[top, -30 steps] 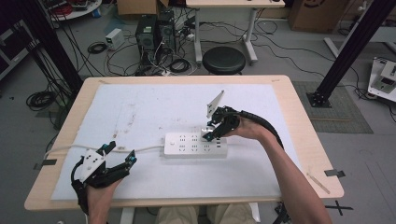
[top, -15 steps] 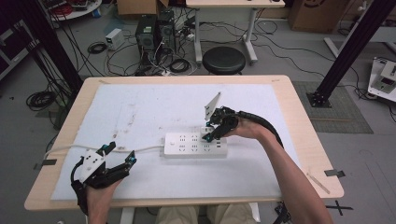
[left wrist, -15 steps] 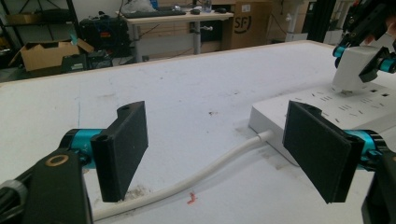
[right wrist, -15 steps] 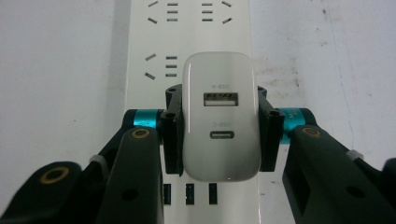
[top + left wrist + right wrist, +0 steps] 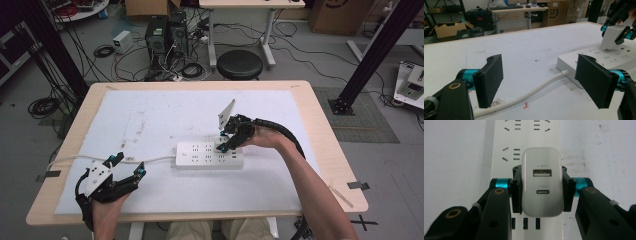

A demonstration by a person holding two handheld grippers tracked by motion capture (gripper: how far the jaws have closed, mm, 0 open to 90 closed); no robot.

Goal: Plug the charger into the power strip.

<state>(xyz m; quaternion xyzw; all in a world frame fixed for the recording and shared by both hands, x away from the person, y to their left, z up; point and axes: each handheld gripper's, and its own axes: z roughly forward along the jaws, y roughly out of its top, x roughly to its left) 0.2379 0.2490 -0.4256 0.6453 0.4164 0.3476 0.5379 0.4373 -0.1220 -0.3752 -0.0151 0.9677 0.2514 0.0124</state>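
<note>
A white power strip (image 5: 209,155) lies across the middle of the table, its white cable (image 5: 65,160) running off to the left edge. My right gripper (image 5: 223,144) points down over the strip's right part and is shut on a white USB charger (image 5: 541,183), which shows a USB-A and a USB-C port. The charger (image 5: 612,37) stands upright on the strip (image 5: 599,58), prongs hidden. At the front left of the table my left gripper (image 5: 126,166) rests open, nothing between its jaws, the cable (image 5: 529,93) lying in front of them.
A white mat (image 5: 165,120) covers most of the wooden table (image 5: 320,125). Behind the table stand a black stool (image 5: 240,64), computer towers (image 5: 162,32) and loose floor cables. A black frame post (image 5: 367,47) rises at the right.
</note>
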